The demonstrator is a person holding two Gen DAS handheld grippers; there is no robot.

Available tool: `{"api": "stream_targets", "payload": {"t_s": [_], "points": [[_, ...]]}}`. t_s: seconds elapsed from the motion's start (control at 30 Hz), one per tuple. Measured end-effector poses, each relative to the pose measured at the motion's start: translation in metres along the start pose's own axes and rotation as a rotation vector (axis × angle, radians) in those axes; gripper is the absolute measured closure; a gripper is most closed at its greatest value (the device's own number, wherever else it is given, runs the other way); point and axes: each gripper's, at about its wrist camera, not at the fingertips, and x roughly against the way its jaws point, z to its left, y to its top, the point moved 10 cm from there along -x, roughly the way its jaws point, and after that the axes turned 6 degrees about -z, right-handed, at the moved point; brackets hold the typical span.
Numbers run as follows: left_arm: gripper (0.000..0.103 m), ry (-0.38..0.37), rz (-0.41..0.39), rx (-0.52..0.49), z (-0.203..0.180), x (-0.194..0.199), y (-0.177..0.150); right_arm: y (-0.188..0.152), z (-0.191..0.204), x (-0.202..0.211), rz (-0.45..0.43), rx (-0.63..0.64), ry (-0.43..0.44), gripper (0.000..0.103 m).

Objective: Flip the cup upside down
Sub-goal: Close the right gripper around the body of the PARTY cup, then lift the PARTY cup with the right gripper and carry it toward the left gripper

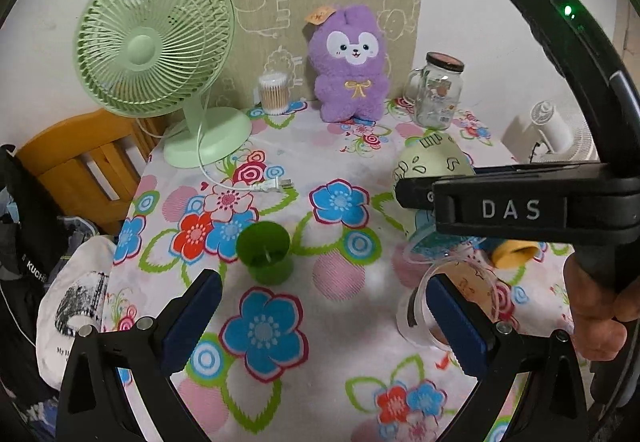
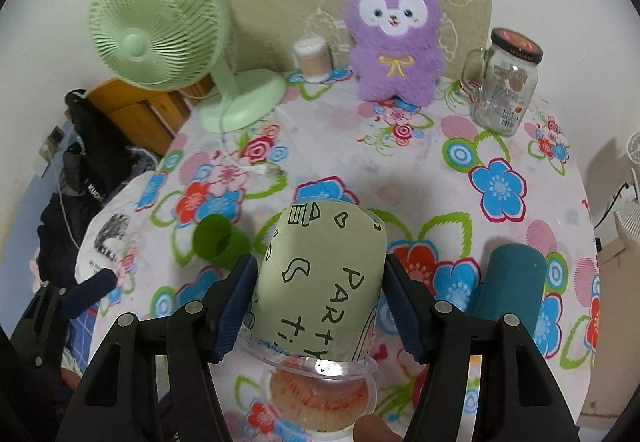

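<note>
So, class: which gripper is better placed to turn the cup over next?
Right. The right gripper is clamped on the pale green cup; the left gripper is open, holding nothing.

Pale green cup (image 2: 320,278) tilted between right claw (image 2: 320,306) pads, above flowered tablecloth (image 2: 460,146), beside teal cup (image 2: 512,282).

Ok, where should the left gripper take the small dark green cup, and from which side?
Take the small green cup across its round side wall, about mid-height, coming in low from the near side. It stands upright, mouth up, with bare tablecloth around it. The left gripper is open, and the cup sits left of its centre, so shift left first.
</note>
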Motion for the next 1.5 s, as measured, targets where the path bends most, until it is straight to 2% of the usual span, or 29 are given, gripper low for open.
{"api": "stream_targets", "payload": {"t_s": [0.4, 0.57, 0.67, 0.9, 1.17, 1.33, 1.5], "points": [[0.0, -0.001, -0.056, 0.038, 0.001, 0.053, -0.027, -0.014, 0.038, 0.058, -0.085, 0.068, 0.024, 0.037], [0.0, 0.002, -0.071, 0.066, 0.007, 0.071, -0.04, -0.032, 0.058, 0.073, -0.092, 0.113, 0.05, 0.037], [0.0, 0.006, -0.071, 0.082, 0.01, 0.079, -0.051, -0.053, 0.068, 0.073, -0.07, 0.138, 0.068, 0.037], [0.0, 0.01, -0.028, 0.141, 0.023, 0.092, -0.103, -0.11, 0.073, 0.063, 0.002, 0.156, 0.081, 0.037], [0.0, -0.002, 0.038, 0.181, 0.017, 0.087, -0.141, -0.167, 0.054, 0.041, 0.091, 0.076, 0.084, 0.037], [0.0, -0.011, 0.061, 0.176, 0.008, 0.082, -0.151, -0.194, 0.045, 0.023, 0.151, 0.026, 0.088, 0.037], [0.0, -0.001, 0.05, 0.133, 0.001, 0.084, -0.146, -0.195, 0.044, 0.022, 0.15, 0.001, 0.101, 0.036]]}}
